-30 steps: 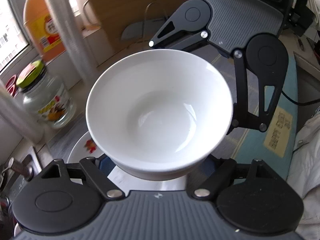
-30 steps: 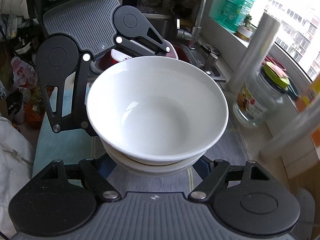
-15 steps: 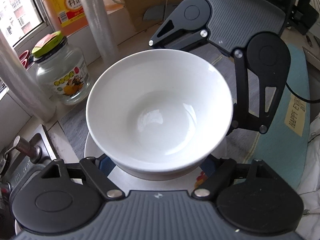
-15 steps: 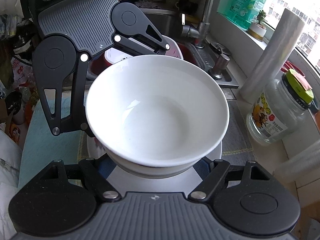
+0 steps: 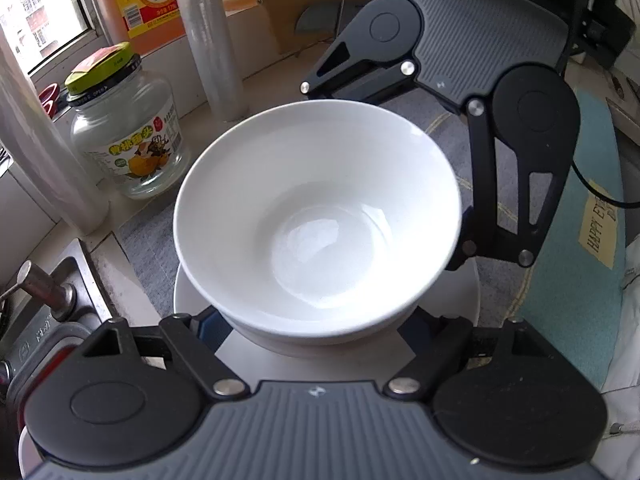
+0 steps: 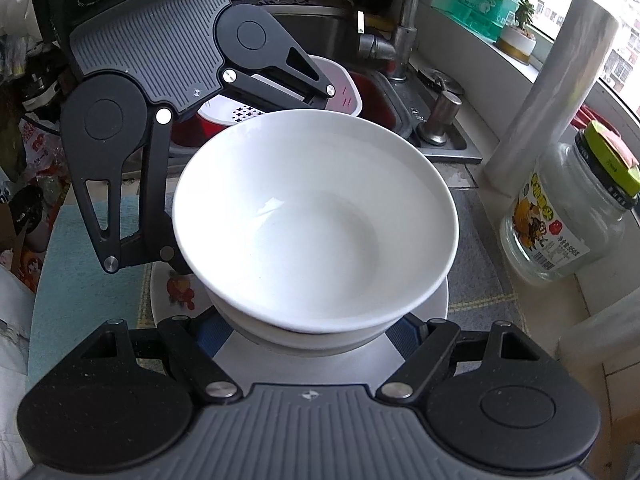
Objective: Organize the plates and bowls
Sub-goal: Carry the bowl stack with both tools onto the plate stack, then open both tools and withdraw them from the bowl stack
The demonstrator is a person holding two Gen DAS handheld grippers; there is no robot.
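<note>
Left wrist view: white bowl [image 5: 316, 216] gripped from opp. sides by both tongs; left gripper [image 5: 316, 332] and right gripper [image 6: 316, 332] each clamped partway open on its base; bowl sits over plate [image 6: 176, 292], beside glass jar [image 5: 124, 136].

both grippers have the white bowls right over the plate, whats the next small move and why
Probably ease straight down. Both grippers, left and right, clamp the stacked bowls from opposite sides, centred over the plate on the grey mat. Whether the stack already touches the plate is hidden, so lower gently before opening.
</note>
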